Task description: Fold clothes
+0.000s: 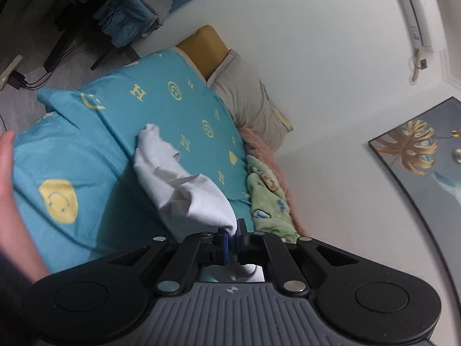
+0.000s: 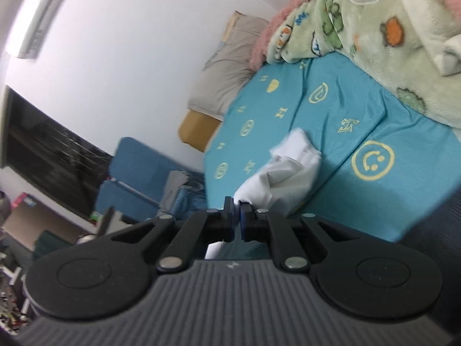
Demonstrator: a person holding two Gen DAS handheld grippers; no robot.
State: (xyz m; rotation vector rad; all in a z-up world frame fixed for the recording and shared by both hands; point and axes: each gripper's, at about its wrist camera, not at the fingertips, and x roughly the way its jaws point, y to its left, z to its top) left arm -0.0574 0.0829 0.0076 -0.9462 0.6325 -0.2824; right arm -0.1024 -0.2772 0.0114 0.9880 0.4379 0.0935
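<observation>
A crumpled white garment [image 1: 178,184] hangs bunched over the turquoise bed sheet [image 1: 86,150]. My left gripper [image 1: 232,238] is shut on one end of it, the cloth pinched between the blue pads and trailing away toward the bed. In the right wrist view the same white garment [image 2: 285,173] runs from the sheet [image 2: 389,121] up into my right gripper [image 2: 236,216], which is shut on its other end. Both grippers hold the garment lifted above the bed. A bare hand [image 1: 8,190] shows at the left edge of the left wrist view.
A green patterned fleece blanket [image 2: 374,34] with a pink one [image 1: 268,152] lies along the wall side of the bed. A grey pillow [image 1: 247,101] leans on the tan headboard [image 1: 204,46]. Blue chairs [image 2: 135,173] and floor clutter stand beyond the bed. A framed picture [image 1: 417,155] hangs on the wall.
</observation>
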